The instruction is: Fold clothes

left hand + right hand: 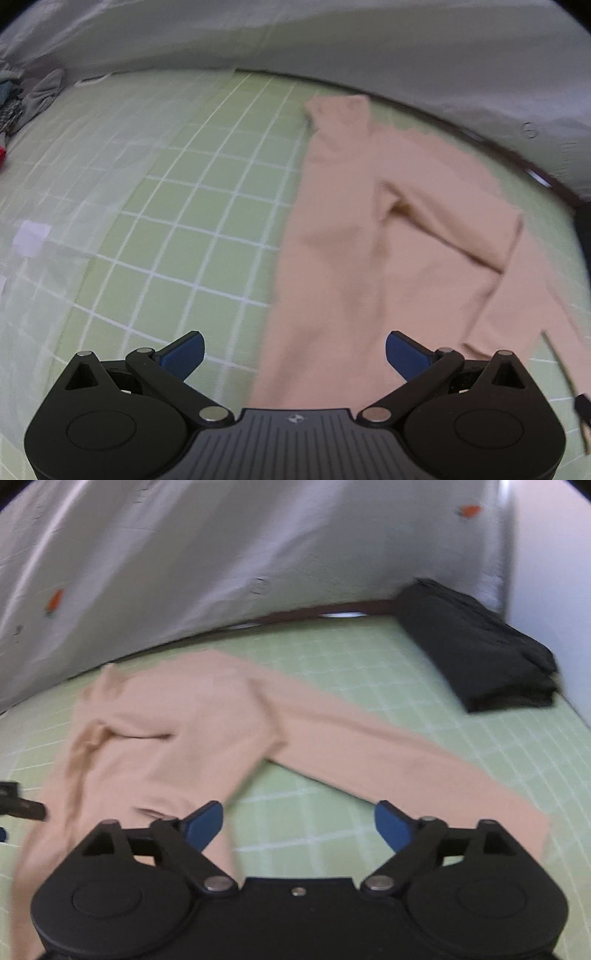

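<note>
The peach sweater point(177, 731) lies flat on the green checked sheet point(177, 206) of the bed, near the far edge, with one long sleeve point(388, 760) stretched out toward the right side. Both claws stand wide apart and hold nothing: the left claw point(293, 354) hovers above the lower hem of the sweater, and the right claw point(298, 823) hovers above bare sheet between the body and the stretched sleeve.

I think the step in hand is to fold this sleeve across the body. To do it well, the right claw should take the sleeve close to its cuff, pinch only one layer, lift it a little and lay it straight. The left claw can press the body so it does not slide.

The sheet is soft and gives way. A folded black garment point(476, 650) lies in the far right corner. A pale grey cloth point(221, 554) hangs behind the bed, and some loose clothes point(33, 96) lie at the far left.
</note>
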